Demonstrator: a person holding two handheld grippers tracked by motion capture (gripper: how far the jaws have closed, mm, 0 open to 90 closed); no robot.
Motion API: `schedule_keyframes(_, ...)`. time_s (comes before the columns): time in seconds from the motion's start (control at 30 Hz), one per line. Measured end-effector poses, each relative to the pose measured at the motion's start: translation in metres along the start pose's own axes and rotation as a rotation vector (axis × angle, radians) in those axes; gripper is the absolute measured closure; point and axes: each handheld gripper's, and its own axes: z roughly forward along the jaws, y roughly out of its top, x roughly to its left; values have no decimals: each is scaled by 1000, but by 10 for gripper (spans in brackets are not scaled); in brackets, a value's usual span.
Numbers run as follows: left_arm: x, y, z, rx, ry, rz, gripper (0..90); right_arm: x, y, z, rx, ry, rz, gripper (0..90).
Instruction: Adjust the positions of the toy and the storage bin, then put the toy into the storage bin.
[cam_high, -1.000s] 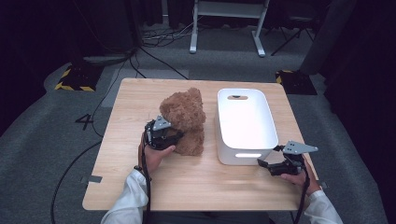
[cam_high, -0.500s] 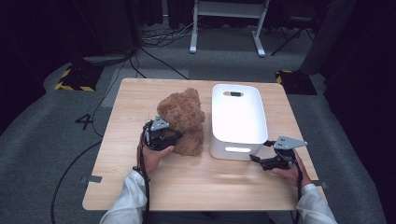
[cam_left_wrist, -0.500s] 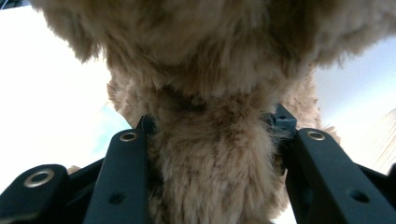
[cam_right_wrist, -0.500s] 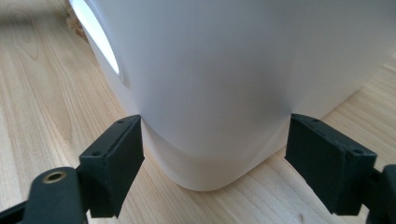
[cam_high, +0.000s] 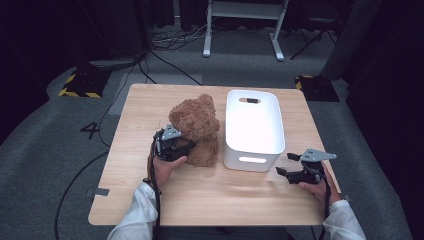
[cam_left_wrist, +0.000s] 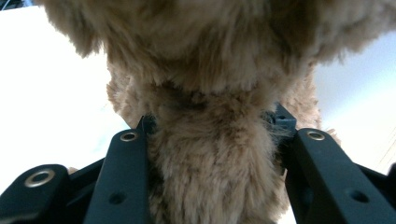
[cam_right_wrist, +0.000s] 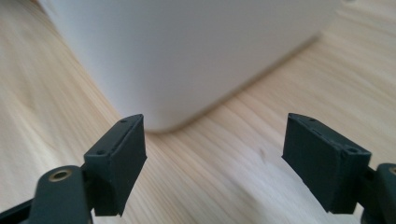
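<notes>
Left gripper view looks along the left hand-held gripper, whose two black jaws are clamped on the brown plush body of a teddy bear, fur pressed in between them just under the bear's head. From the high view, that left hand-held gripper sits at the bear's near left side, held by a hand in a white sleeve, and the teddy bear sits upright near the middle of the wooden surface, touching or just beside the left wall of a white bin. The bin (a rounded rectangular tub with a slot handle at its far end) stands upside down, its flat bottom facing up. To the right, the right hand-held gripper hovers low over the surface just beside the bin's near right corner, pointing left toward it. Right gripper view shows the right hand-held gripper with its jaws standing wide apart and nothing between them, the white bin close ahead and bare wood of the surface beneath. Grey carpeted floor with black cables surrounds the surface.
</notes>
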Motion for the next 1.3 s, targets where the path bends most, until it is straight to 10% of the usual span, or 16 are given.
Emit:
schedule_keyframes(0.23,1,0,1,-8,-1,-12,573,-6,-18,7,142,-75,16,181)
schedule_keyframes(1.3,-6,-1,0,-47,-19,-18,640,-9,-20,8,136,-80,66,157)
